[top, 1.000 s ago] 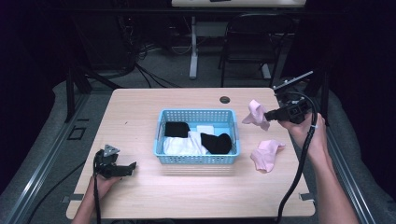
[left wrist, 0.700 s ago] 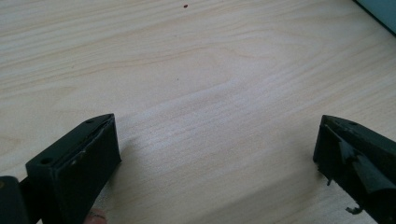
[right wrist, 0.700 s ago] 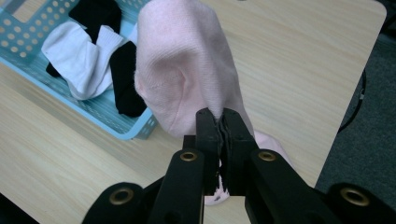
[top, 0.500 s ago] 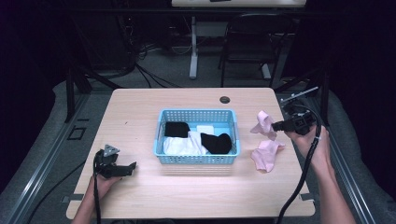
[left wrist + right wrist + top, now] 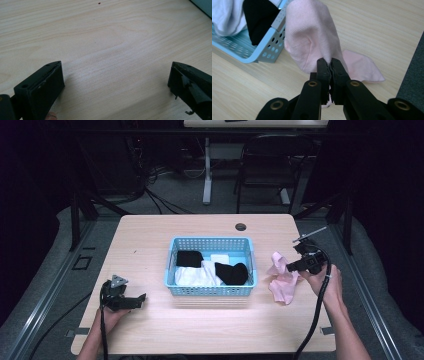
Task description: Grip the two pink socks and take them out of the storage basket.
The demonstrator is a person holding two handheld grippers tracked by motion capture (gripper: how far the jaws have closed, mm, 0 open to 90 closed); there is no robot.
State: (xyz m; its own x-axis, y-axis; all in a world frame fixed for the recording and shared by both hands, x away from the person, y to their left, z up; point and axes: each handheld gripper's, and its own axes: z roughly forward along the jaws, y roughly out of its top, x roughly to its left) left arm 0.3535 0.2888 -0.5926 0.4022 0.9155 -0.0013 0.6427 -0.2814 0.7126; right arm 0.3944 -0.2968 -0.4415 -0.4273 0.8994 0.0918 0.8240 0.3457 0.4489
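The basket [image 5: 212,287] sits mid-surface [image 5: 150,240], socks [image 5: 231,272] inside; two more socks [image 5: 282,281] lie right of the basket.

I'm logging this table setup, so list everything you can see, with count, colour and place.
pink socks: two, pink, right of the basket; one clamped and lifted, one flat on the table
basket: one, light blue, table centre
black socks: two, black, in the basket
white socks: white, count unclear, in the basket
table: one, light wood
grommet: one, dark, far table edge
chair: one, black, behind the table
left gripper: black, jaws open, near left of table
right gripper: black, jaws shut on a pink sock
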